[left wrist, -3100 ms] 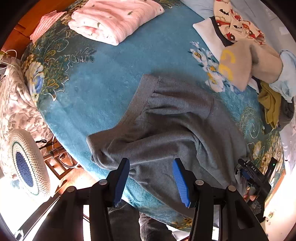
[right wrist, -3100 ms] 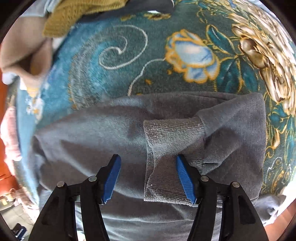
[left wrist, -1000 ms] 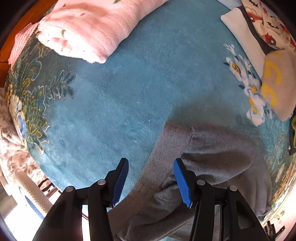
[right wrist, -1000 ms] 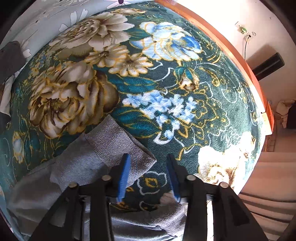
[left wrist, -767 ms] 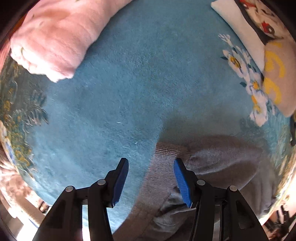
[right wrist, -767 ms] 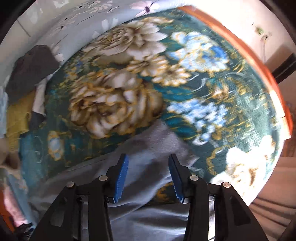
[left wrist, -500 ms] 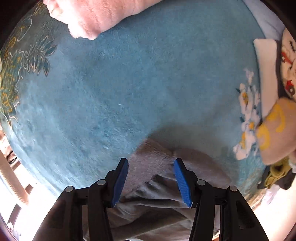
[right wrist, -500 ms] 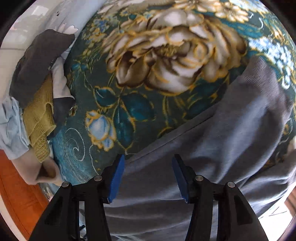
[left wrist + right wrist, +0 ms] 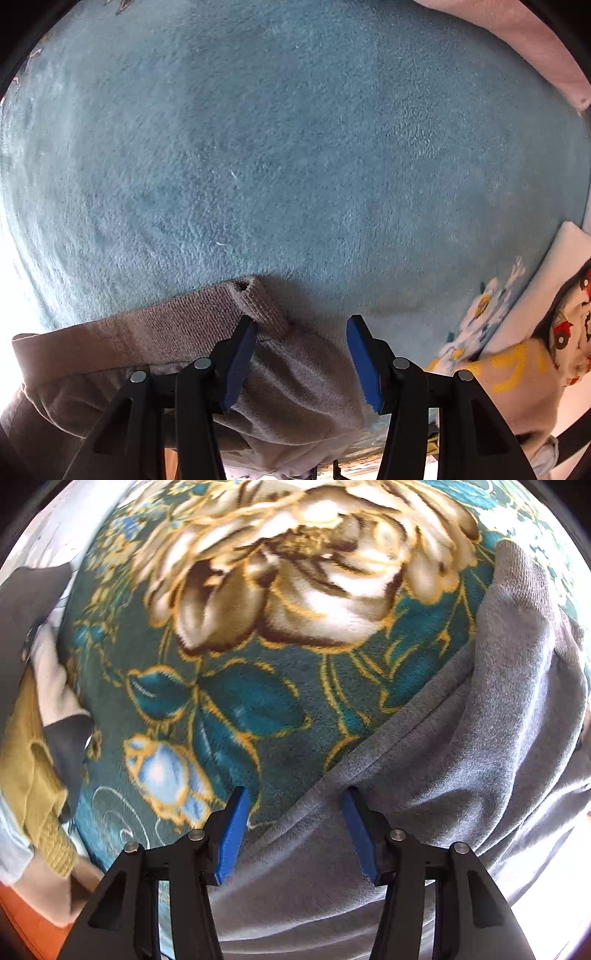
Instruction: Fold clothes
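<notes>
Grey knit sweatshirt (image 9: 295,376): ribbed hem corner just ahead of my left hand-held gripper (image 9: 301,360), band running leftward; both hand-held grippers wide open, empty, right hand-held gripper (image 9: 291,834) over its seam.

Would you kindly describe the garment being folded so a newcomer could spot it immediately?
Start at the teal floral blanket covering the bed. At its near edge, under both open claws, lies the grey sweatshirt. Unlike the patterned and mustard clothes piled nearby, it is plain grey with a ribbed cuff.
</notes>
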`<action>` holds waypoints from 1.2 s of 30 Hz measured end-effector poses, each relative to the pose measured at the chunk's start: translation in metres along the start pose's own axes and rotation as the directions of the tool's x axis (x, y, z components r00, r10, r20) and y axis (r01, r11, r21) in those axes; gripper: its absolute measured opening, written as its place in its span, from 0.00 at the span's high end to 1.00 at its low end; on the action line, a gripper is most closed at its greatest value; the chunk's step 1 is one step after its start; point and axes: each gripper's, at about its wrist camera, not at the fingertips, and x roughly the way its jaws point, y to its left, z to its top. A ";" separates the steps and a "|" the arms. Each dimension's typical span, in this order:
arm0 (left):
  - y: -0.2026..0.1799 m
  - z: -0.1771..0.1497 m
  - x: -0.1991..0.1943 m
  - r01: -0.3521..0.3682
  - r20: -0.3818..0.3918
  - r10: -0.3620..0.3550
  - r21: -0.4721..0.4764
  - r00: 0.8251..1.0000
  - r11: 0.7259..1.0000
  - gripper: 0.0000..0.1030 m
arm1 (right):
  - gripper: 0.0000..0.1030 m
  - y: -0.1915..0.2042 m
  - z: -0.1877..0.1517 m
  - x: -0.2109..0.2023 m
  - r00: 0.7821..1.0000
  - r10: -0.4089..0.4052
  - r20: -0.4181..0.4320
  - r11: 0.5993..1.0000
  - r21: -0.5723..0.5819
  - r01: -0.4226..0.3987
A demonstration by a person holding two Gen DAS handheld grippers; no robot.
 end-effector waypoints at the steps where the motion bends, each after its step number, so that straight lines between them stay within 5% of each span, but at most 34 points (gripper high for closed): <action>1: -0.003 -0.002 0.001 -0.030 0.011 0.030 0.016 1.000 0.999 0.51 | 0.61 0.001 -0.002 0.001 1.000 -0.017 0.001 1.000 0.000 0.017; 5: -0.007 -0.010 0.004 -0.134 0.057 0.131 0.047 0.990 0.990 0.73 | 0.80 0.000 -0.007 0.003 0.999 -0.053 -0.004 0.999 -0.005 0.053; 10: -0.002 -0.033 0.010 -0.144 0.079 0.138 0.072 0.987 0.987 0.82 | 0.94 -0.007 -0.012 0.003 1.000 -0.017 -0.026 1.000 0.002 0.017; 14: -0.011 -0.055 -0.023 -0.072 0.168 0.032 0.239 0.985 0.968 0.87 | 0.95 0.000 -0.023 -0.021 0.997 0.070 0.027 0.996 -0.053 -0.068; 18: -0.045 -0.071 -0.059 0.027 0.229 -0.138 0.430 0.964 0.902 0.88 | 0.95 0.026 -0.019 -0.051 0.977 0.192 0.095 0.974 -0.142 -0.177; 22: -0.084 -0.064 -0.058 0.009 0.257 -0.150 0.477 0.955 0.879 0.88 | 0.95 0.053 0.011 -0.057 0.960 0.244 0.137 0.954 -0.210 -0.213; 27: -0.104 -0.049 -0.036 0.039 0.214 -0.139 0.413 0.967 0.910 0.86 | 0.95 0.080 0.029 -0.042 0.974 0.191 0.123 0.966 -0.199 -0.164; 31: -0.104 -0.056 -0.046 0.087 0.168 -0.187 0.475 0.968 0.876 0.76 | 0.89 0.079 0.033 -0.039 0.970 0.225 0.087 0.961 -0.184 -0.207; 35: -0.098 -0.071 -0.070 0.121 0.151 -0.244 0.559 0.958 0.820 0.53 | 0.53 0.068 0.027 -0.062 0.932 0.355 0.070 0.912 -0.245 -0.329; 36: -0.093 -0.072 -0.077 0.123 0.160 -0.256 0.568 0.953 0.814 0.49 | 0.53 0.062 0.024 -0.072 0.920 0.383 0.081 0.899 -0.264 -0.350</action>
